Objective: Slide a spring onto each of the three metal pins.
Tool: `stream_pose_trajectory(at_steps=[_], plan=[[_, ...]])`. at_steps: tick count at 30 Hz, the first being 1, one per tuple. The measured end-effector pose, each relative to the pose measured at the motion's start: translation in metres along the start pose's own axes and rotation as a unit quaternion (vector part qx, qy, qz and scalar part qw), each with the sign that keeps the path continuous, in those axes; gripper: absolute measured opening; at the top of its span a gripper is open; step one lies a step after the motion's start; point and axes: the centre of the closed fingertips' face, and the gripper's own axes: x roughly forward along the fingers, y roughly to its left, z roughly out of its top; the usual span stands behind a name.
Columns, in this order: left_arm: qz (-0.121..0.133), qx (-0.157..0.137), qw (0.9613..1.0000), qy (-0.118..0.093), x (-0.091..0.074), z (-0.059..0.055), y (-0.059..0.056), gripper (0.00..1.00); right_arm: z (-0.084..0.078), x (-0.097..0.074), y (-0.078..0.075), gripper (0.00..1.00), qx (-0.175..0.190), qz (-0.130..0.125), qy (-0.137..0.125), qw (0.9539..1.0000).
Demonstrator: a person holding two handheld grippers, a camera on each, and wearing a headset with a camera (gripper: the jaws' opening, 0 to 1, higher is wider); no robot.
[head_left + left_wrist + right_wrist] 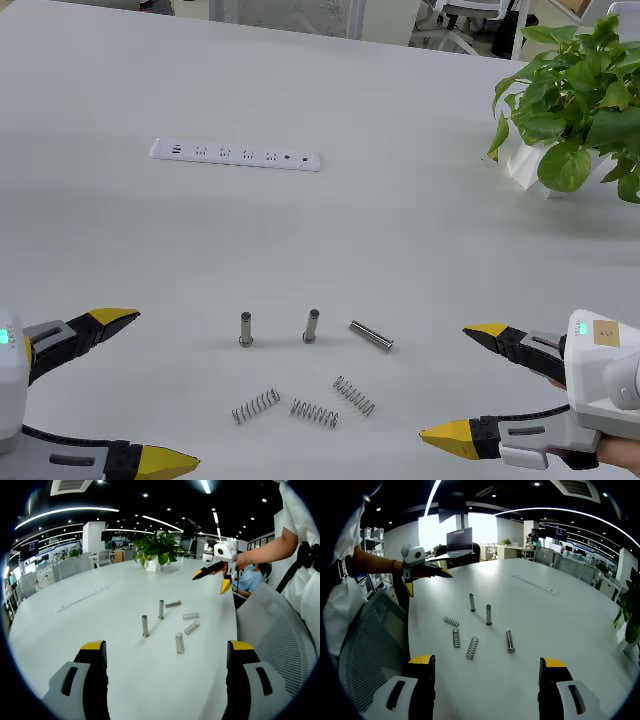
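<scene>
The left gripper [160,390] and right gripper [447,382] are gaping wide, holding nothing, flanking three springs [313,412] and three pins [311,326].

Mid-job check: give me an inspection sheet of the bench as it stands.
Surface: white table, flat and plain.
Job's things: left pin and middle pin upright, right pin lying flat; three springs loose on the table nearer the person, none on a pin.
Clutter: power strip farther back; plant at the far right.
Grippers: left gripper and right gripper open, holding nothing, one on each side of the parts.
Cables: nothing seen.
Surroundings: open office; mesh chair at the table's edge.
</scene>
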Motion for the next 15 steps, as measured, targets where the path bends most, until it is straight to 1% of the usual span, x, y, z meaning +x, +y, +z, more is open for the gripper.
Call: stream_pose_trajectory(at_steps=[15], plan=[[0.000, -0.001, 1.0000, -0.001, -0.0012, -0.0001, -0.0020, 0.99, 0.0015, -0.0011, -0.0002, 0.84, -0.003, 0.000, 0.001, 1.0000]])
